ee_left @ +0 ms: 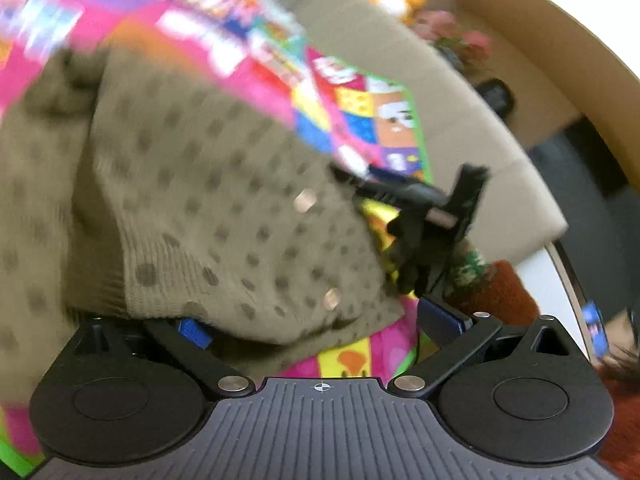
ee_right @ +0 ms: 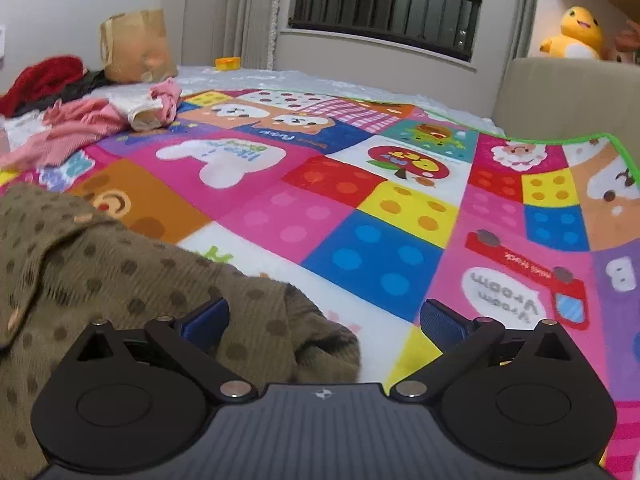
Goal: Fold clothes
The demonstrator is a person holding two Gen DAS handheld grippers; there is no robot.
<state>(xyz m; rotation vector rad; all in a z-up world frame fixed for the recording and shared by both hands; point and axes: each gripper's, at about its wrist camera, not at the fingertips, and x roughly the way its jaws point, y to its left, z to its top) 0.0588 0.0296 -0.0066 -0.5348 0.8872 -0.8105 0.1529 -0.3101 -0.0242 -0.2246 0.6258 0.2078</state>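
cardigan [ee_right: 100, 280] heaped on mat [ee_right: 360, 208], on bed | left gripper [ee_left: 316, 328] jaws spread, knit draped between, not pinched | right gripper [ee_right: 324, 320] jaws spread over the hem | you: pinch one hem corner each, pull flat before folding

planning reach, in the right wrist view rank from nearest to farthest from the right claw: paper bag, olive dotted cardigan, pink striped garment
1. olive dotted cardigan, lower left, reaching in between the right claw's open fingers
2. pink striped garment, left, mid-mat
3. paper bag, far left, by the wall
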